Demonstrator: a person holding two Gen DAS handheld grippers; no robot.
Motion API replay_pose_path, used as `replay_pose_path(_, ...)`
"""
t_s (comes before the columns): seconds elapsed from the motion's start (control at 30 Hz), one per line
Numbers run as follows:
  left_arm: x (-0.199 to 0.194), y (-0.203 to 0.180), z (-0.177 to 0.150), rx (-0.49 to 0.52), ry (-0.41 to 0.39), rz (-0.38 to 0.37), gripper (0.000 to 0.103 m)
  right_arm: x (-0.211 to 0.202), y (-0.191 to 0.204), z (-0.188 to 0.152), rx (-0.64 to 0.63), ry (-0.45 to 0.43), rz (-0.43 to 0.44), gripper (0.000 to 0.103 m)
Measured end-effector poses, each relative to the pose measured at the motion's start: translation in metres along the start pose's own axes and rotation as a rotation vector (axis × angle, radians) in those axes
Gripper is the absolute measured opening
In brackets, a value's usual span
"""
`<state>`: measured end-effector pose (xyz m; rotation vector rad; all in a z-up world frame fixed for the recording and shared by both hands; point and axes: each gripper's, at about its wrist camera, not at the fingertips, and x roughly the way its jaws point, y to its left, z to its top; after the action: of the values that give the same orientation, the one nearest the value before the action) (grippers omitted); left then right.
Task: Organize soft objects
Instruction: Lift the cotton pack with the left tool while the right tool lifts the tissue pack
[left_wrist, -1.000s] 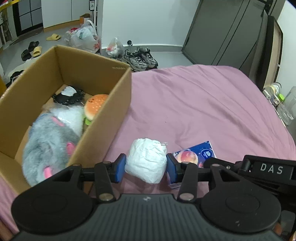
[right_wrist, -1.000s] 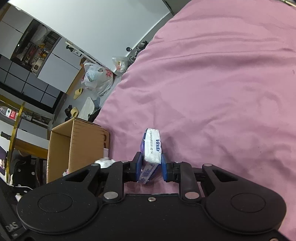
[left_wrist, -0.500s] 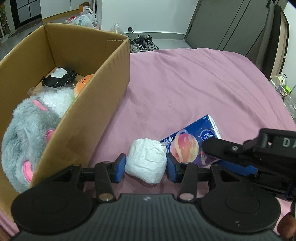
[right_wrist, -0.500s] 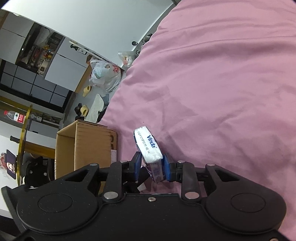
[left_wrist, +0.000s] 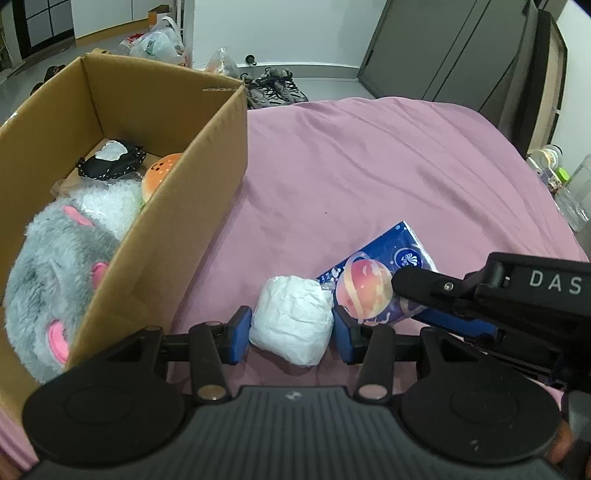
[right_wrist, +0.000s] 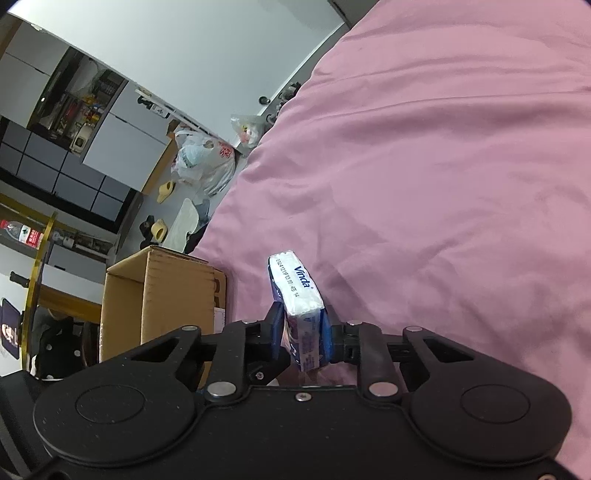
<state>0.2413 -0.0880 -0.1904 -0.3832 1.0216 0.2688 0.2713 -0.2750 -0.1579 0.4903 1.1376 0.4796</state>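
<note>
- Tissue pack (right_wrist: 299, 302) stands on its edge between the pads of the right gripper (right_wrist: 303, 332), just above the pink bedsheet (right_wrist: 424, 184); the jaws are narrow and are closing on it, and too much squeeze can crush the soft pack.
- White wad (left_wrist: 291, 319) sits between the blue pads of the left gripper (left_wrist: 291, 328), jaws partly open around it; it seems held, though contact on the left pad is hard to see, so it may slip out.
- Cardboard box (left_wrist: 207, 177) is close on the left, already with a grey plush (left_wrist: 48, 273) inside; its wall can catch either load.
- Both grippers are just beside each other and can collide.
</note>
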Motion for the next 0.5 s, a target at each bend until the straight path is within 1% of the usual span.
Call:
replay_pose_path(0.23, -0.021, -0.003, -0.002, 0.035, -0.002, -0.014, 0.046, -0.02, -0.001, -0.01, 0.019, -0.044, -0.024, 0.021)
replay_pose_path(0.33, -0.03, -0.003, -0.002, 0.039, 0.004, -0.024, 0.046, -0.026, -0.002, -0.018, 0.041, -0.061, -0.034, 0.02)
replay_pose_path(0.5, -0.051, 0.0, -0.001, 0.046, 0.004, -0.032, 0.046, -0.037, 0.004, -0.022, 0.046, -0.091, -0.064, 0.02)
